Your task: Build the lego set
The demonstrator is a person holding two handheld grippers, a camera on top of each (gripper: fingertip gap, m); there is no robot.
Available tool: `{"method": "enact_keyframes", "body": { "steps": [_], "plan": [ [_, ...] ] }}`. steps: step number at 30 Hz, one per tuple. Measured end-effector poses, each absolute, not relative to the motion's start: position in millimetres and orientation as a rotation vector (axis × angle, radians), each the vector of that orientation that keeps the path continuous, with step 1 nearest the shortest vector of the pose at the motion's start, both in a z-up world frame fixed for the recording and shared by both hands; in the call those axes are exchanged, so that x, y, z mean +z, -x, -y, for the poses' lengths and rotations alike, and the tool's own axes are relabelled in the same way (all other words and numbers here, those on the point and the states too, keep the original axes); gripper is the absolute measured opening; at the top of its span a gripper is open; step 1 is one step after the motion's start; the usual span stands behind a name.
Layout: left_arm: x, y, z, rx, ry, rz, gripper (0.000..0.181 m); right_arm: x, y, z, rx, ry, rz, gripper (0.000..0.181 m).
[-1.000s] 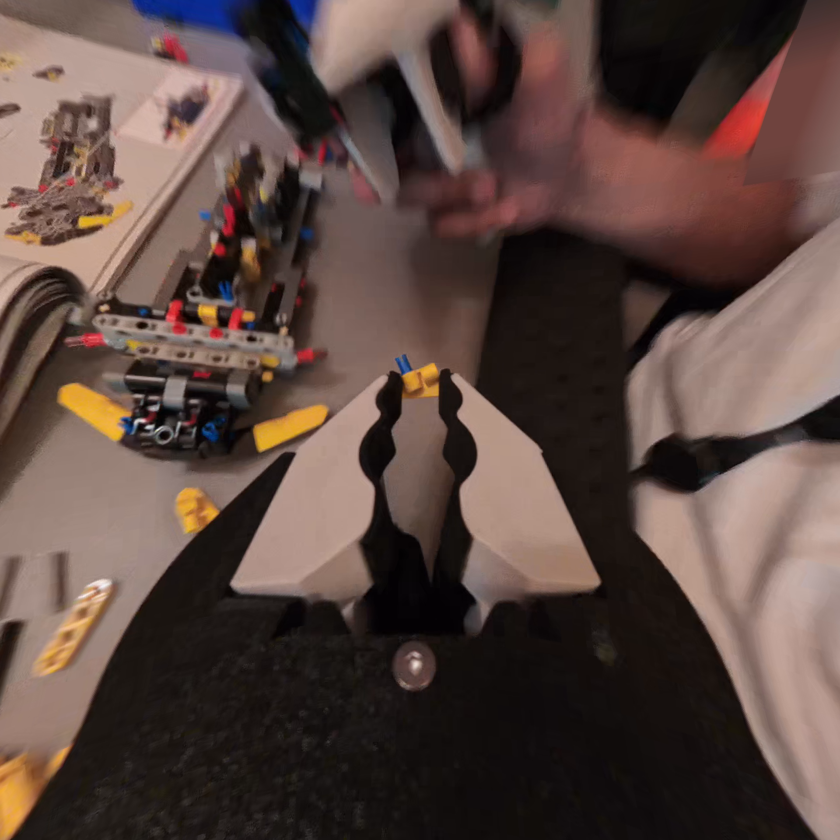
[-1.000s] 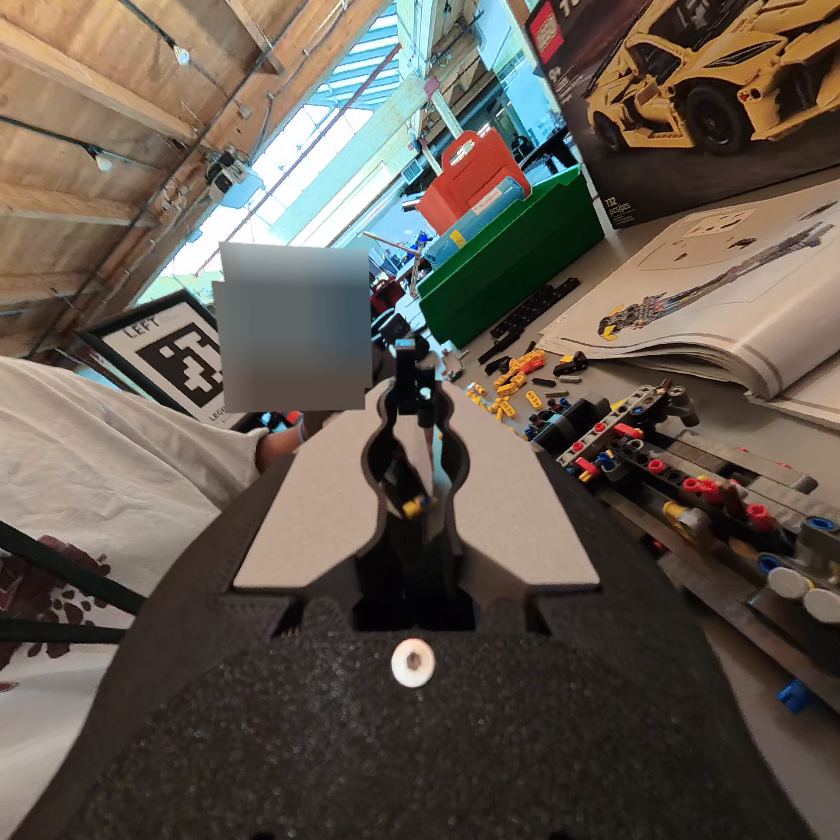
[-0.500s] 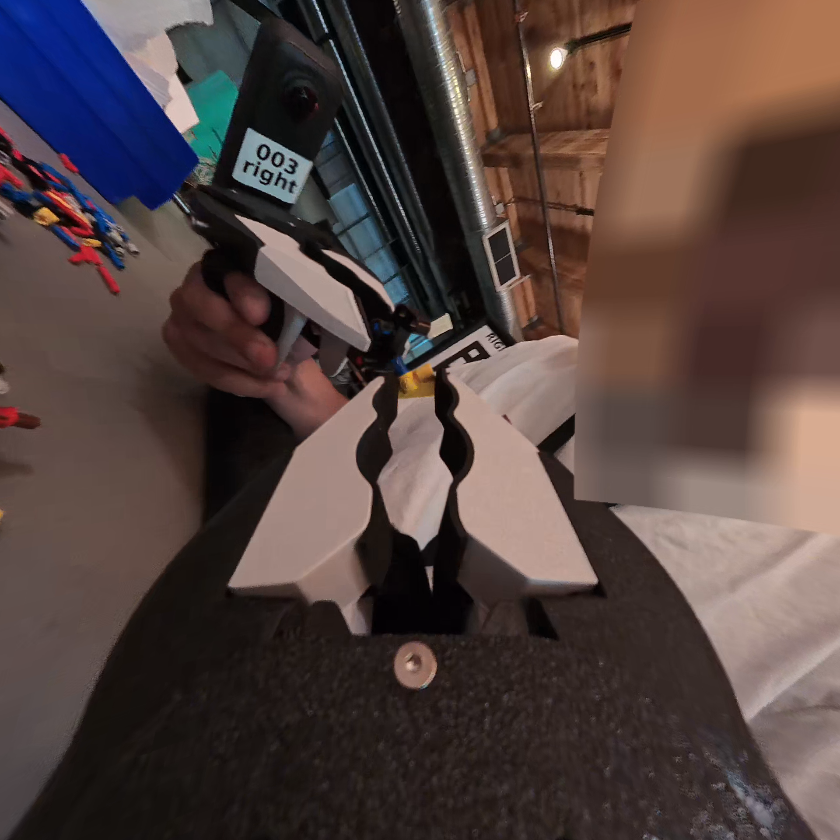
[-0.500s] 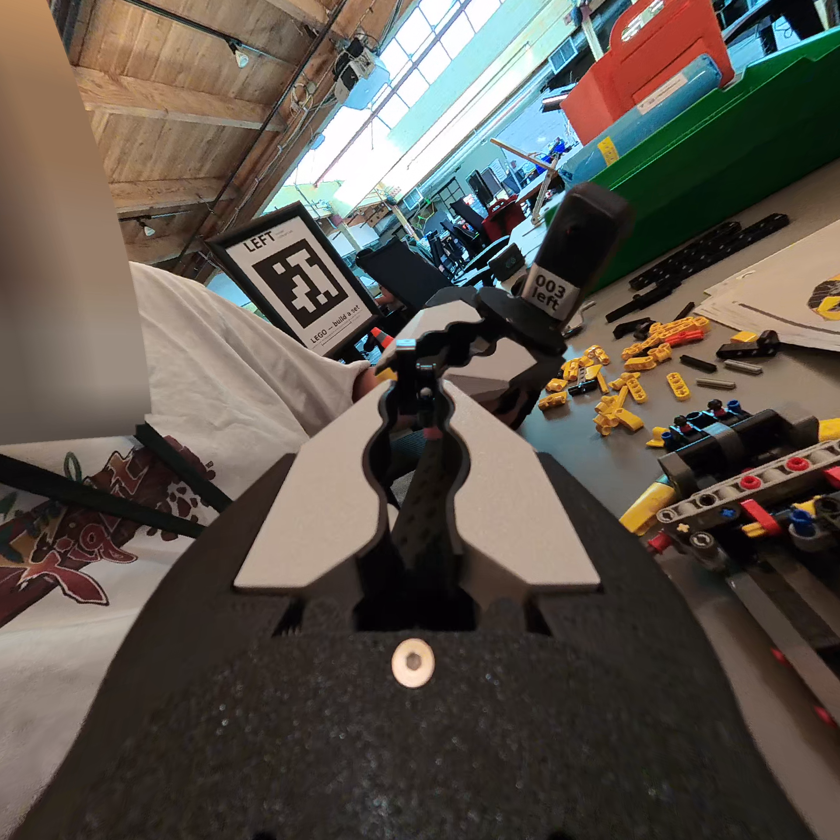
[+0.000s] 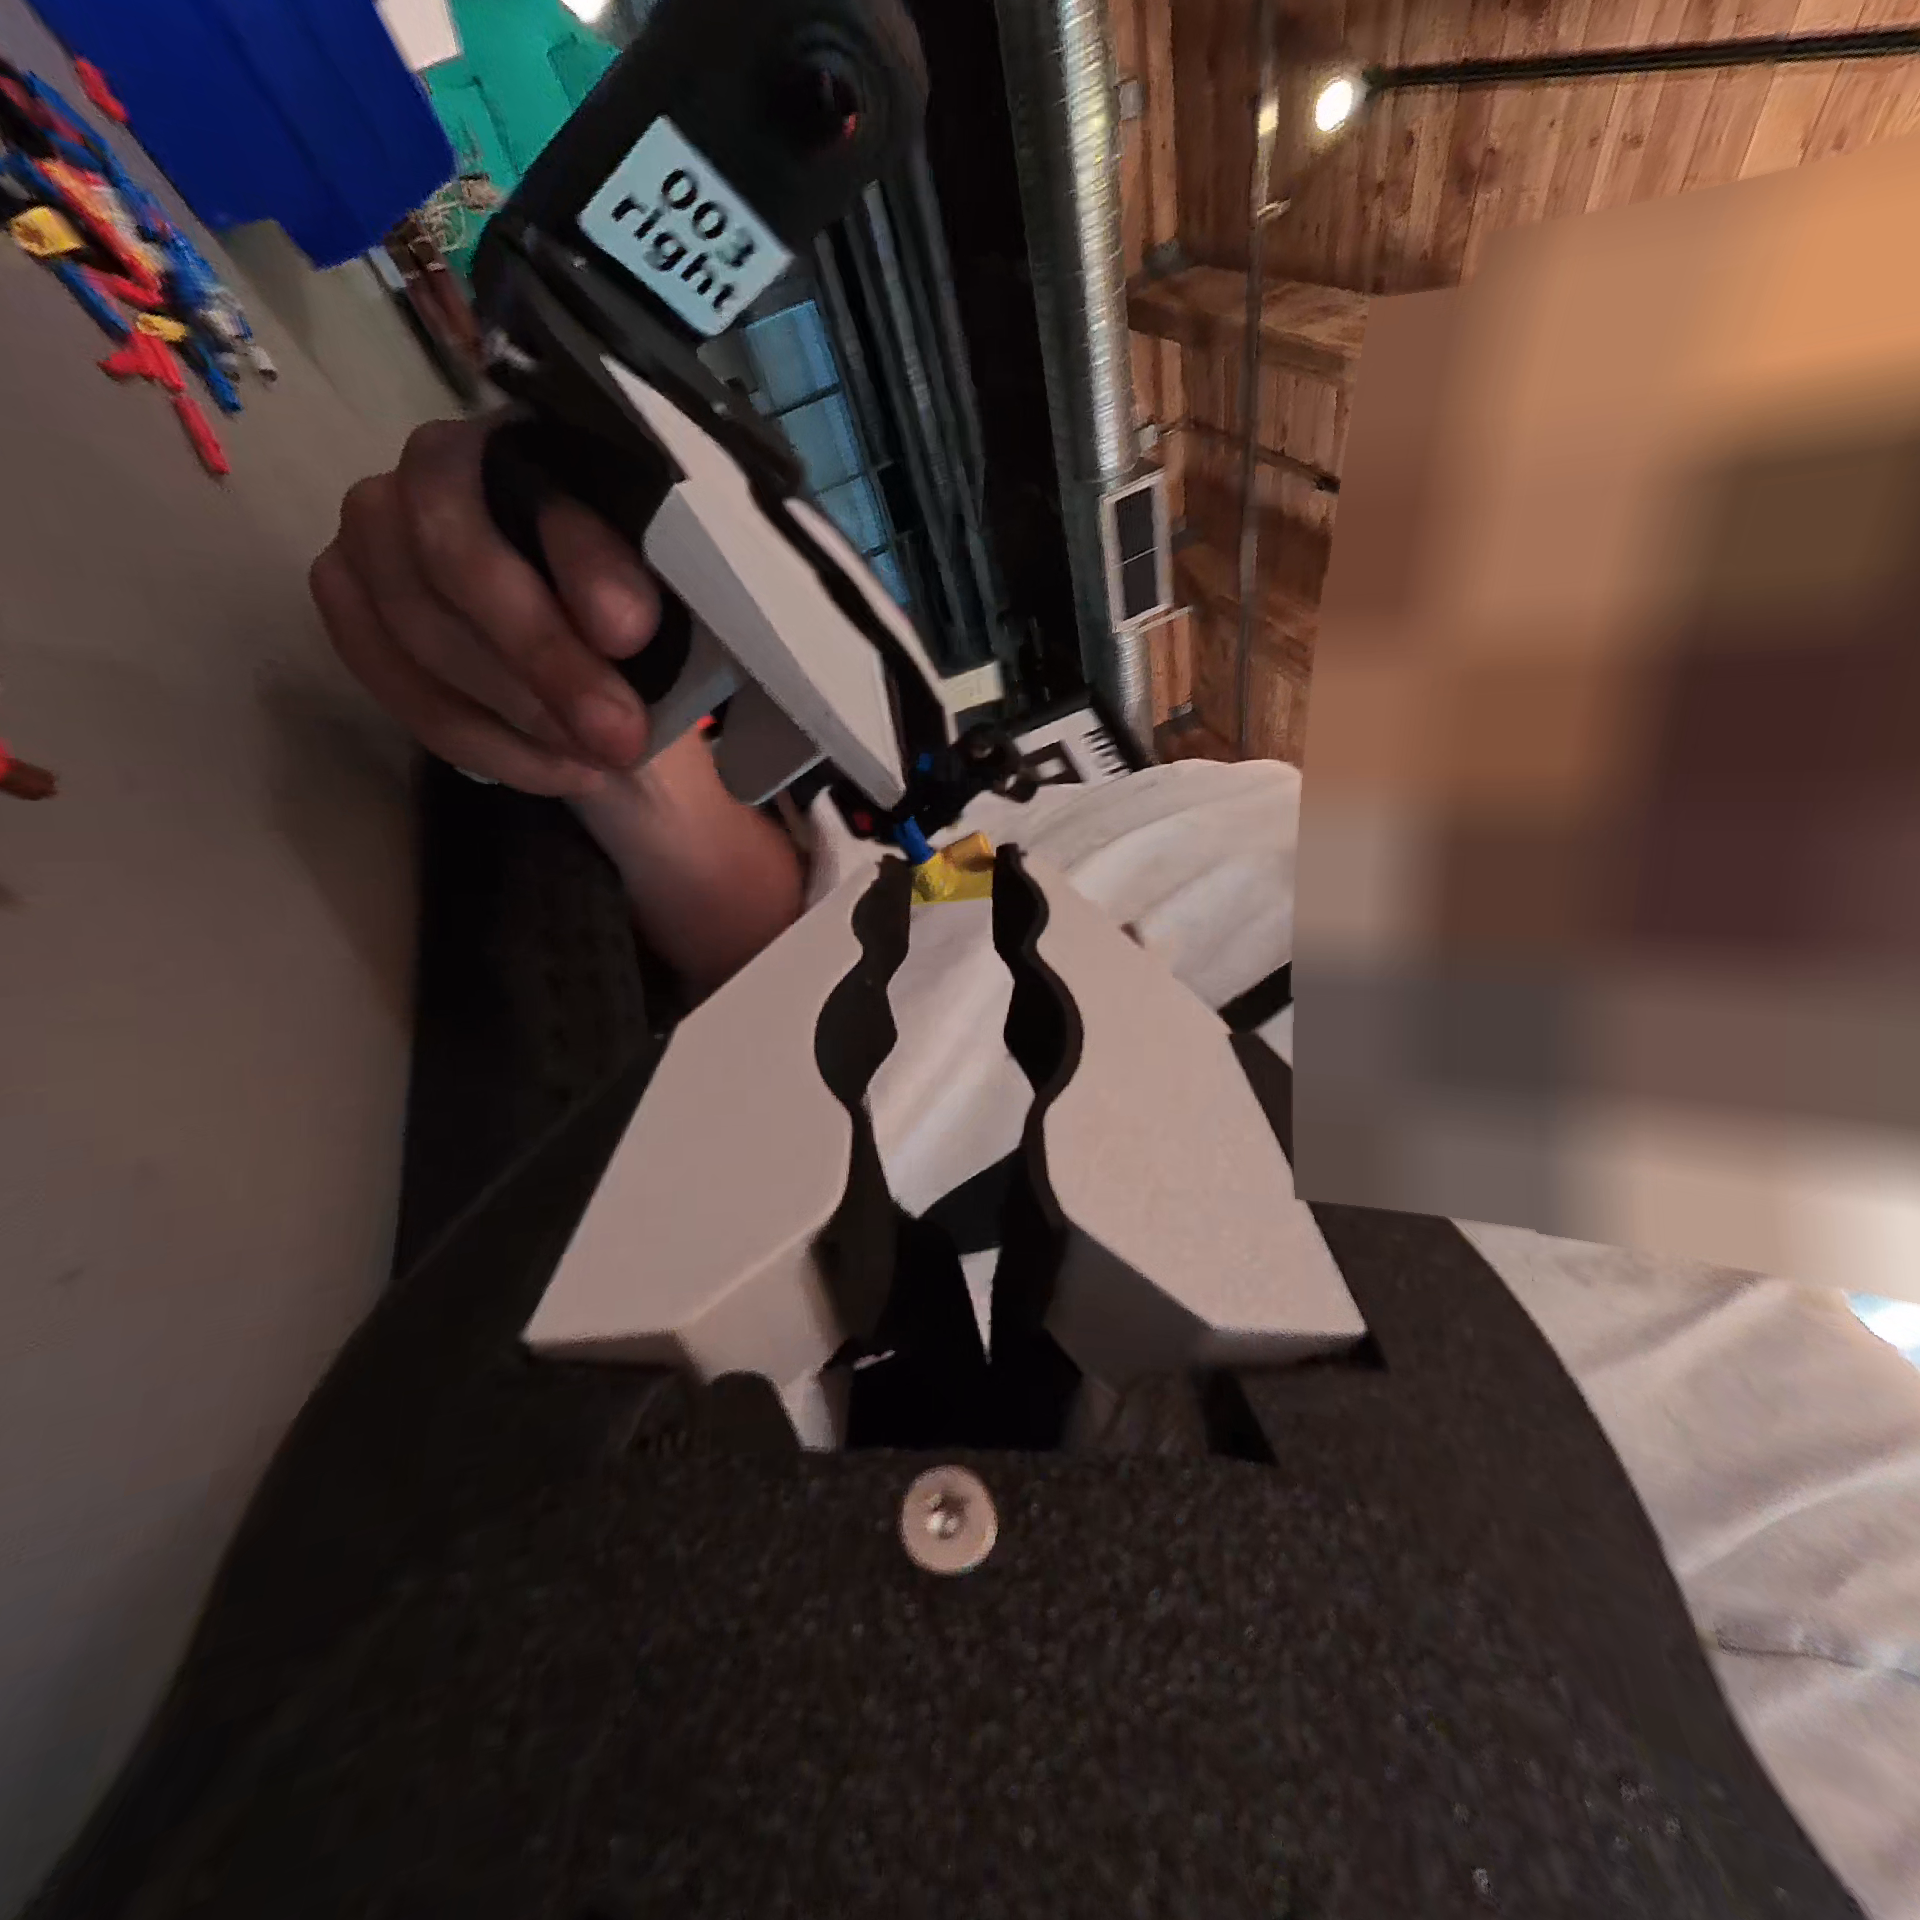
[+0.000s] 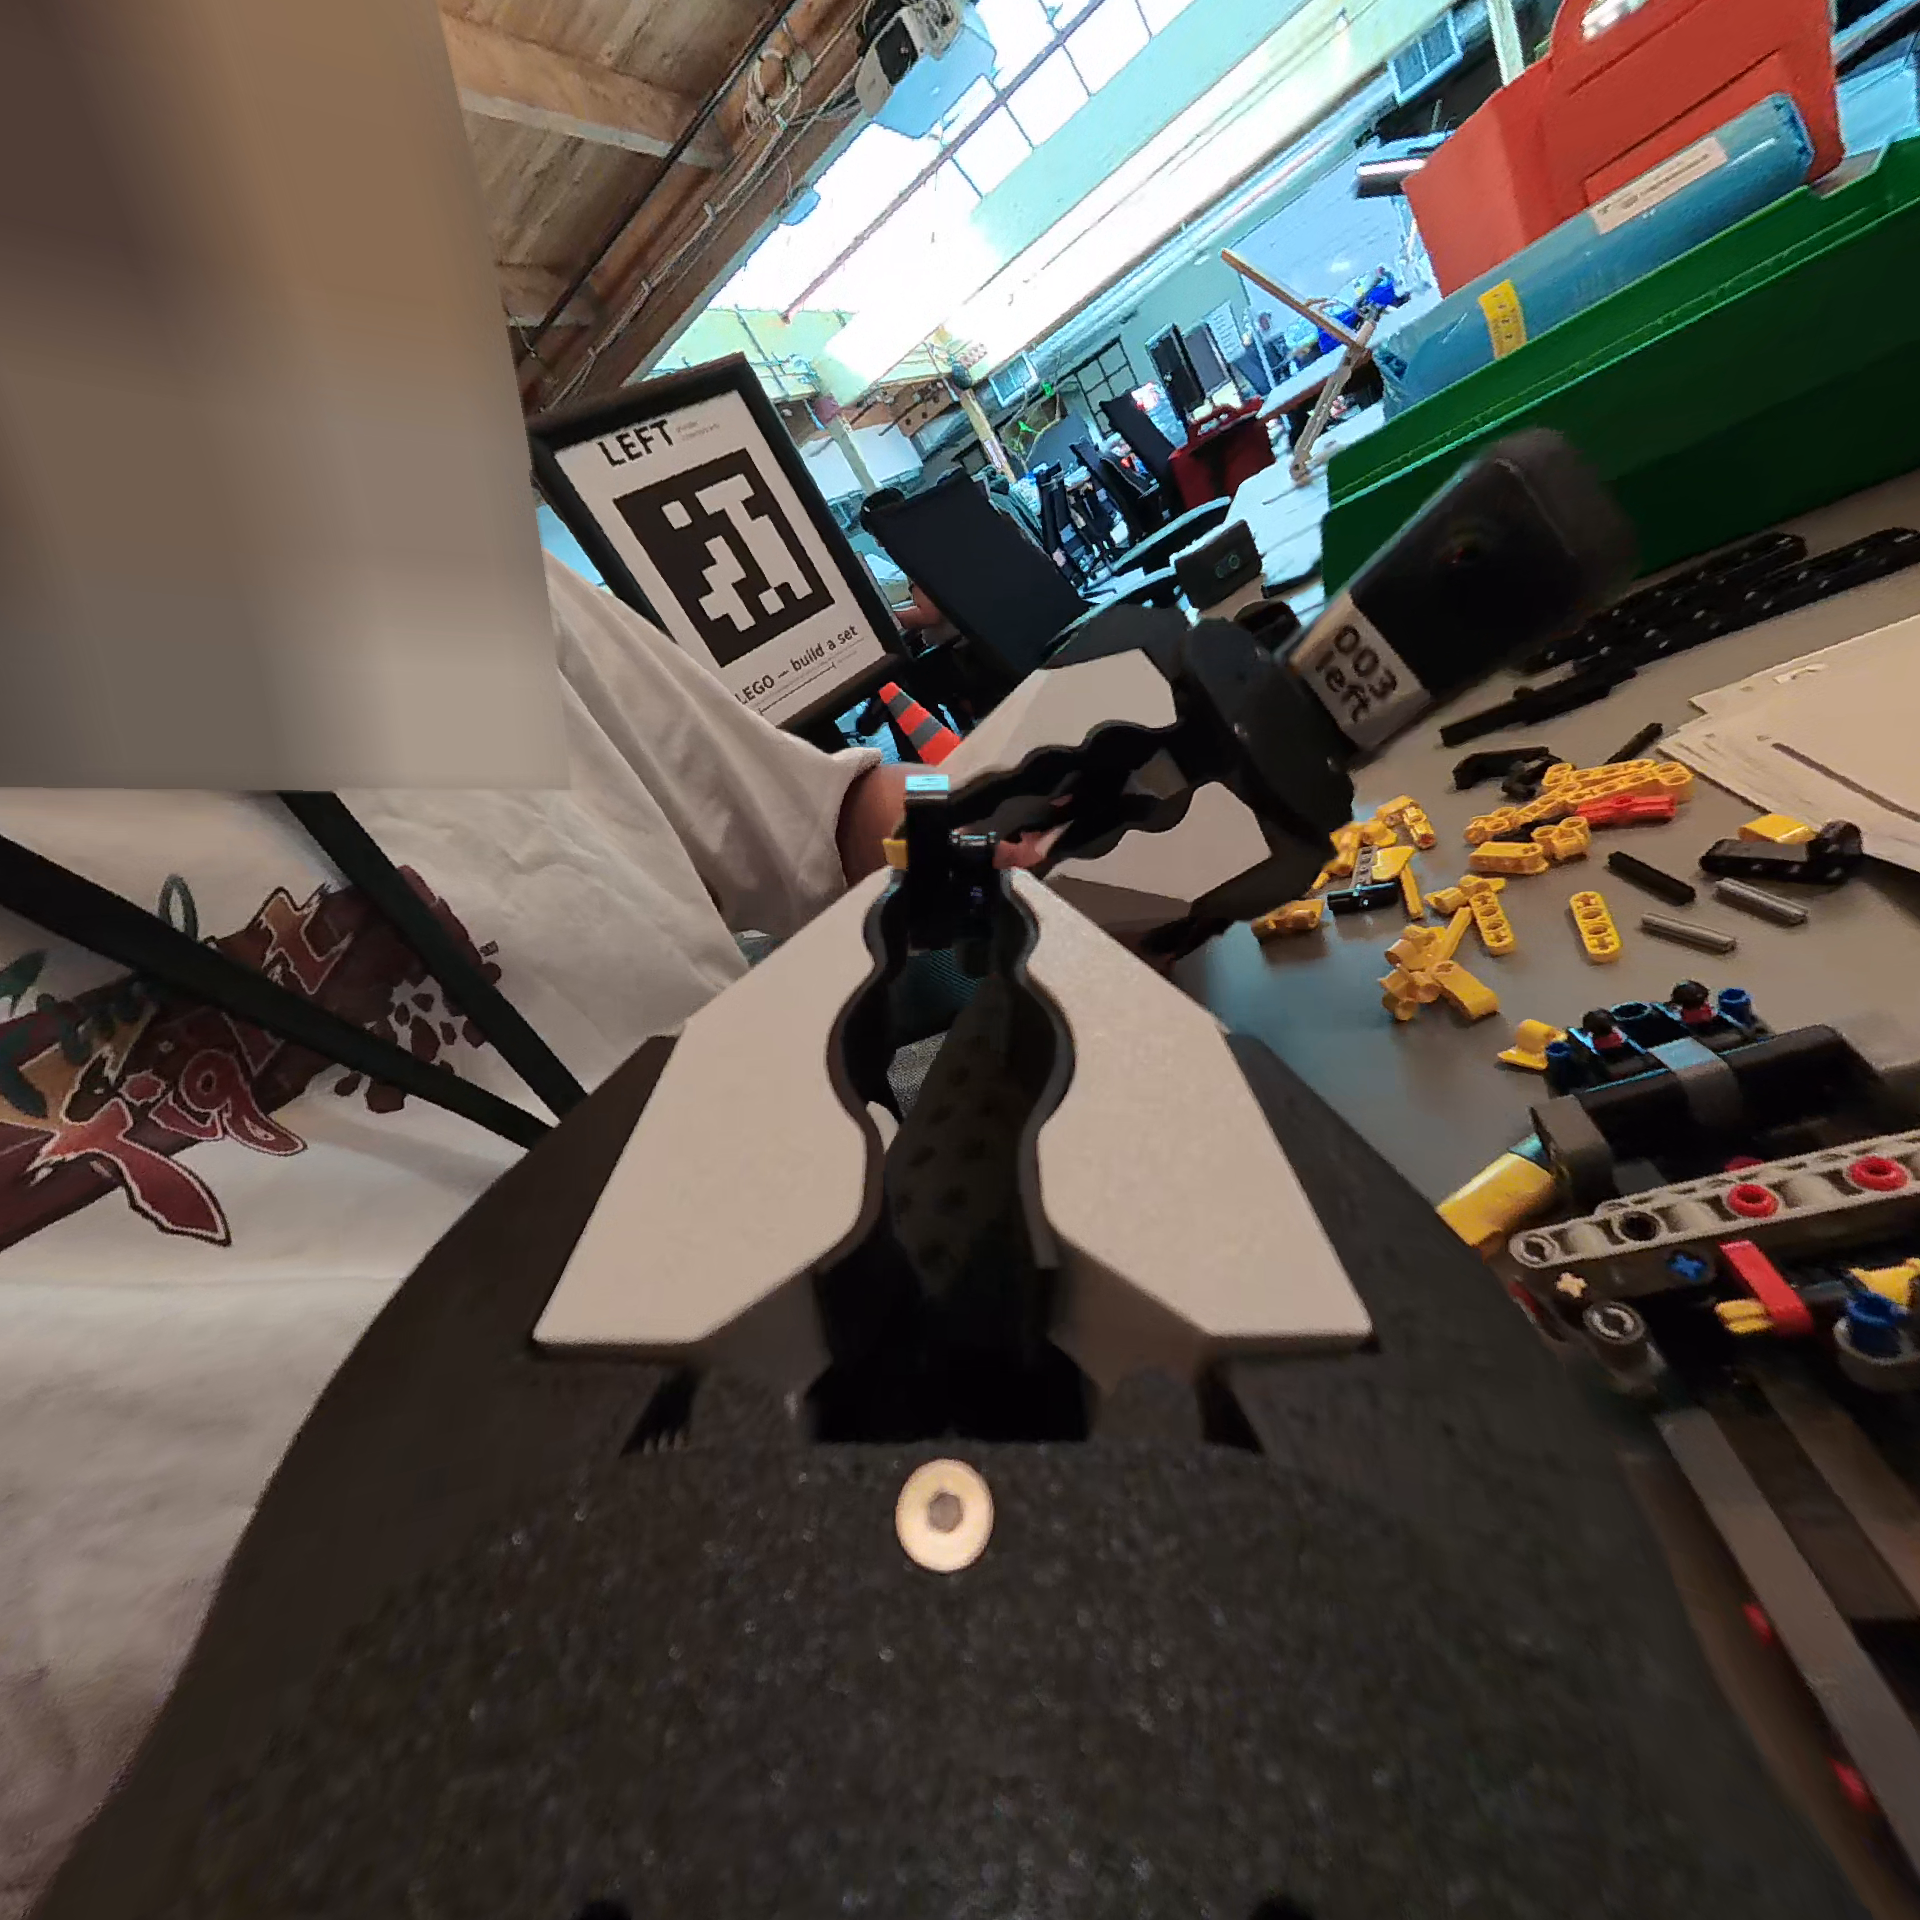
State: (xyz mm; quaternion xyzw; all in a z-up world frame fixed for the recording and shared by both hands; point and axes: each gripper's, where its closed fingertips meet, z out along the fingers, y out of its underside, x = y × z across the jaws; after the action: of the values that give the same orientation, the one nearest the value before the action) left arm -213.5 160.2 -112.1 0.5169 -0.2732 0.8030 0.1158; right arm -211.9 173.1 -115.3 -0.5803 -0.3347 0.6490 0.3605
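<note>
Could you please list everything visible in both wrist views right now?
Yellow piece with blue pin: one, in the left gripper's fingers.
Black piece: one, in the right gripper's fingers.
Chassis assembly: one, black and grey, table at right.
Loose yellow parts: many, scattered on the table.
Instruction booklet: one, white, far right.
Green bin: one, behind the parts.
Red and blue parts: a pile, table at upper left.
Framed marker sign: one, black and white.
Left gripper: shut.
Right gripper: shut.
</note>
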Motion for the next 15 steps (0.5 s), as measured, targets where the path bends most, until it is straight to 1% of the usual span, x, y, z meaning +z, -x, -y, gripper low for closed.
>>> {"method": "enact_keyframes", "body": {
  "steps": [1,4,7,9,13,15],
  "plan": [
    [-120.3,213.1,-159.3,2.307,-1.59,0.867,0.015,-118.0,210.9,-175.9,1.66,1.517,0.851,0.014],
    [-162.2,216.4,-157.2,2.032,-1.937,1.255,0.014,-128.2,203.9,-190.8,1.564,1.594,0.792,0.014],
    [-213.0,230.3,-173.1,1.515,-2.292,1.785,0.015,-138.9,199.8,-204.1,1.488,1.668,0.736,0.014],
    [-227.9,235.8,-190.4,1.223,-2.436,2.039,0.015,-141.8,200.2,-207.7,1.471,1.688,0.722,0.014],
    [-245.5,240.4,-203.8,0.794,-2.46,2.412,0.015,-144.7,202.0,-206.7,1.482,1.704,0.714,0.014],
    [-251.2,237.1,-202.7,0.736,-2.438,2.492,0.015,-144.2,201.2,-205.6,1.493,1.704,0.704,0.014]
  ]
}}
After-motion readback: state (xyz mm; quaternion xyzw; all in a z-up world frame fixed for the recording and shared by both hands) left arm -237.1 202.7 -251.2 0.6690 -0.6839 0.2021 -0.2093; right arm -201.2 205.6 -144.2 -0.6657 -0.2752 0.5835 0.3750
